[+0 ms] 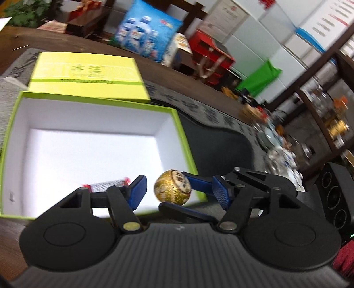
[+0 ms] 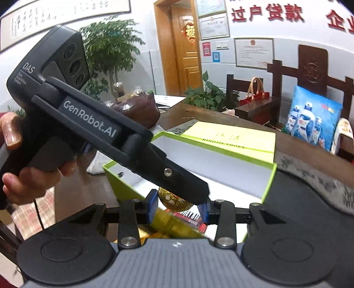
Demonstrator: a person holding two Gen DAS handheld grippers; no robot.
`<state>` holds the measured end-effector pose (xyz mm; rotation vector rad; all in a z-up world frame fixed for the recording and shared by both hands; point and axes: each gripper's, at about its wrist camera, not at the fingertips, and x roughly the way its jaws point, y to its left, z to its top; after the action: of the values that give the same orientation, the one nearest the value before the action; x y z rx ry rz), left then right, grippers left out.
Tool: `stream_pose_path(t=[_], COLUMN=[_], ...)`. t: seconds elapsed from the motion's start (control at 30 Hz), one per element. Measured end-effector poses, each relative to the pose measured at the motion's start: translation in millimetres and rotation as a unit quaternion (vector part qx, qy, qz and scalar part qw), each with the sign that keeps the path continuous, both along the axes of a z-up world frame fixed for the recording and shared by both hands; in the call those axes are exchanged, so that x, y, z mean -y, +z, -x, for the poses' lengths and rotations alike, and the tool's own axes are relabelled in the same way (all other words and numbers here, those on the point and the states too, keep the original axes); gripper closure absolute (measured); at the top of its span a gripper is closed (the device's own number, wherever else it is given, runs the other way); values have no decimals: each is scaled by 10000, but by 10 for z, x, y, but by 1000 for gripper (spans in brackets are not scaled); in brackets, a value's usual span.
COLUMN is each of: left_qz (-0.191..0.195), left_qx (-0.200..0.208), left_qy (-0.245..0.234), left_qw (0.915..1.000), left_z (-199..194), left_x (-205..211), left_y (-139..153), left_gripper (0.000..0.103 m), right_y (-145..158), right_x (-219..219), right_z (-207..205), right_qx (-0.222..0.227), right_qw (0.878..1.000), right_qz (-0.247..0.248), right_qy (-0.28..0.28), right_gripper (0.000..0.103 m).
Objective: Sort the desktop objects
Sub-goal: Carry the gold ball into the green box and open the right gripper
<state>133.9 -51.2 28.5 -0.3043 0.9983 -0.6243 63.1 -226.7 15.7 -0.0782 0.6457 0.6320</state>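
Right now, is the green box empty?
No, a red-and-silver wrapped packet lies on the white floor of the green box, near its front wall.

Even indoor light fills both views, with no hard shadows. In the left wrist view the box [image 1: 99,141] floor blows out to flat white around 9 o'clock, and motion blur smears the shelves [image 1: 327,106] at 3 o'clock and the bag [image 1: 146,35] at 12. The right wrist view is sharper; wall lettering [image 2: 265,13] at 1 o'clock is slightly soft. Fisheye bending curves straight lines toward the edges, and corners darken.
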Motion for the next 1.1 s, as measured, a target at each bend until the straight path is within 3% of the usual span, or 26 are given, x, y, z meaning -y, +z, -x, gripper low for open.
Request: stream_pose_path(t=[0.3, 0.6, 0.87, 1.1], left_qz=[-93, -177, -244, -271], left_qx=[-386, -499, -519, -459], left_qy=[845, 1049, 1034, 1038], left_qw=[9956, 9931, 9930, 9932], left_z=[-483, -557, -522, -463], left_x=[-385, -620, -663, -689], left_y=[-306, -407, -424, -390], left_gripper=[37, 37, 37, 38], right_y=[-281, -669, -831, -845], right_x=[-370, -721, -840, -855], right_z=[-847, -1378, -1460, -1486], right_qx=[-834, -1842, -2097, -2042], right_qw=[9951, 9728, 9634, 9642], right_qz=[498, 1394, 1664, 1686], right_qy=[180, 161, 122, 101], right_gripper=[65, 65, 65, 63])
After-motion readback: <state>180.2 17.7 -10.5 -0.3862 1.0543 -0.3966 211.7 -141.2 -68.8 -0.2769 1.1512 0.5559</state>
